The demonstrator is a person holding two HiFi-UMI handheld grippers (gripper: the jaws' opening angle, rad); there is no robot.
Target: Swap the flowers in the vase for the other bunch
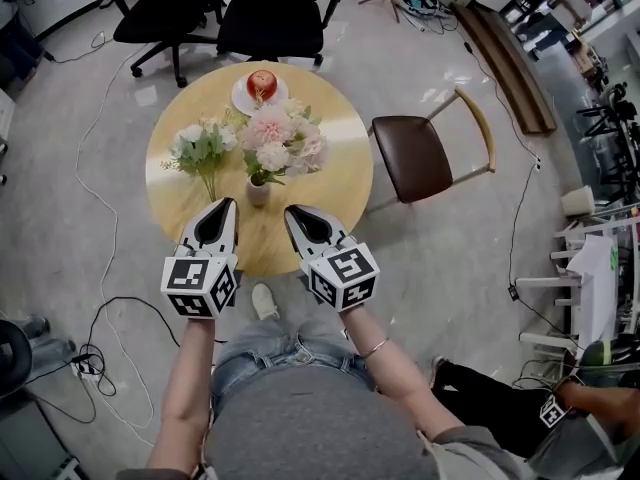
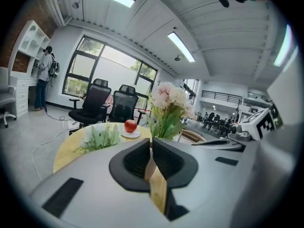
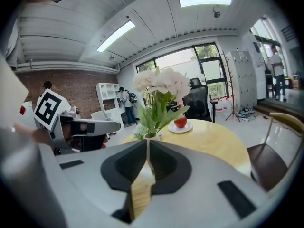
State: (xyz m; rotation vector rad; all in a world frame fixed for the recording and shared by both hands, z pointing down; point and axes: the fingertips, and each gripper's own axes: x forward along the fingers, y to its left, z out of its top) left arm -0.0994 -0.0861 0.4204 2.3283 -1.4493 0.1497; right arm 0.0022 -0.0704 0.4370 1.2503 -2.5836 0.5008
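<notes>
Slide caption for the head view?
Left tool and right tool, shut and empty, at round table: pink flowers in vase, white bunch beside.

Head view steeply down over table point(image 1: 335, 203), gripper views low, seemingly close — all three share pink flowers point(image 1: 281, 138), apple point(image 1: 262, 84).

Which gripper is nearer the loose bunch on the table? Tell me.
Left. The left gripper hovers just short of the loose bunch; the right gripper lies beyond the vase.

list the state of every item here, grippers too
left gripper: shut, empty
right gripper: shut, empty
vase: upright on the table
pink bunch: standing in the vase
white bunch: lying on the table, left of the vase
apple: on the plate
</notes>
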